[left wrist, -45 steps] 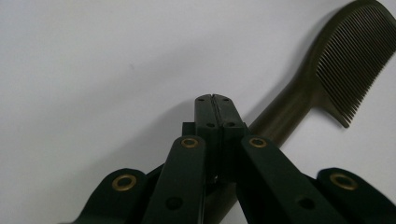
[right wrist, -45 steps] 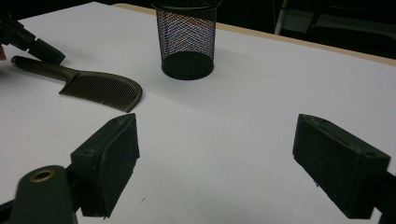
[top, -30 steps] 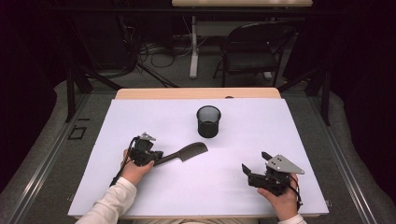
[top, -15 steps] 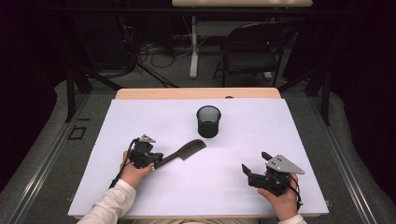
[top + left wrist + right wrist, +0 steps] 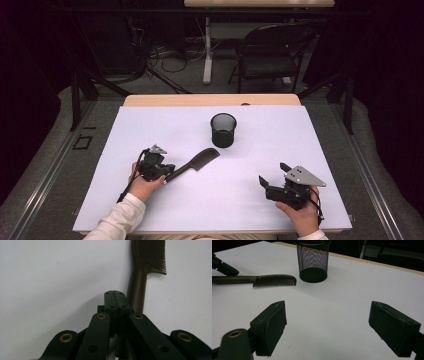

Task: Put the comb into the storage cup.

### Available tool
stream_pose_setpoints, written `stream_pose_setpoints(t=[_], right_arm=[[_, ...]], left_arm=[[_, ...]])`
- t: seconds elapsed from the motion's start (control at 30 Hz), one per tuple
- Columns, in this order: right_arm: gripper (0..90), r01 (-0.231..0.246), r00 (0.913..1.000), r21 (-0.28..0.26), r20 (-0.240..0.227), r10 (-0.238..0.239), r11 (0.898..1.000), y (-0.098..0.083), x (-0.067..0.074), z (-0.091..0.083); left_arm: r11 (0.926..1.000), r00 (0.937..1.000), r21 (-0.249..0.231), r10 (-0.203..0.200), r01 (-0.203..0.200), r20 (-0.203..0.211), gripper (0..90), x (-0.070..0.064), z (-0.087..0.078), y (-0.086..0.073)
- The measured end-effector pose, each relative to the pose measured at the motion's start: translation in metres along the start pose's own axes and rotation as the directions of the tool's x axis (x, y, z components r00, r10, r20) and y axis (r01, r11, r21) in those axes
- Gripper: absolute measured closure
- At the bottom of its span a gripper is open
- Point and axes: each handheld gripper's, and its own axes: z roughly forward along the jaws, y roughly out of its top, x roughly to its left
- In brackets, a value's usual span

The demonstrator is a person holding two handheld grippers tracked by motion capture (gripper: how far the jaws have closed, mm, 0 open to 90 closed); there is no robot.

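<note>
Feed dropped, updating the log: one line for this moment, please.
left claw: shut, beside comb handle | right claw: open, empty | mesh cup: upright

Black tools (image 5: 274, 186), white sleeves (image 5: 120, 220)

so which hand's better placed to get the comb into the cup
Left. Its gripper sits shut right beside the comb handle, not on it. The right gripper rests open, far from comb and cup.

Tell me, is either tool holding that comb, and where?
Nothing is held: the left tool is shut beside the comb's handle; the right tool is open, empty.
</note>
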Motion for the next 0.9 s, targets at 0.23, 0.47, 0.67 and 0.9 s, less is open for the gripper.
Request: stream_pose_setpoints(t=[0.23, 0.47, 0.67, 0.9], right_arm=[[14.4, 0.001, 1.0000, 0.002, 0.000, -0.001, 1.000, 0.000, 0.000, 0.000], [14.4, 0.004, 1.0000, 0.001, -0.002, -0.004, 1.000, 0.000, 0.000, 0.001], [14.4, 0.006, 1.0000, 0.000, -0.004, -0.006, 1.000, 0.000, 0.000, 0.001], [14.4, 0.008, 1.0000, 0.003, -0.006, -0.008, 1.000, 0.000, 0.000, 0.001]], left_arm=[[0.9999, 1.0000, -0.015, -0.005, 0.005, -0.002, 85.9, 0.000, -0.003, 0.000], [0.9990, 1.0000, -0.044, -0.002, 0.002, -0.003, 78.9, 0.001, -0.007, 0.001], [0.9981, 1.0000, -0.061, 0.004, -0.003, 0.002, 73.5, 0.000, -0.011, 0.001], [0.9968, 1.0000, -0.079, 0.002, -0.001, 0.006, 63.4, 0.000, -0.014, 0.001]])
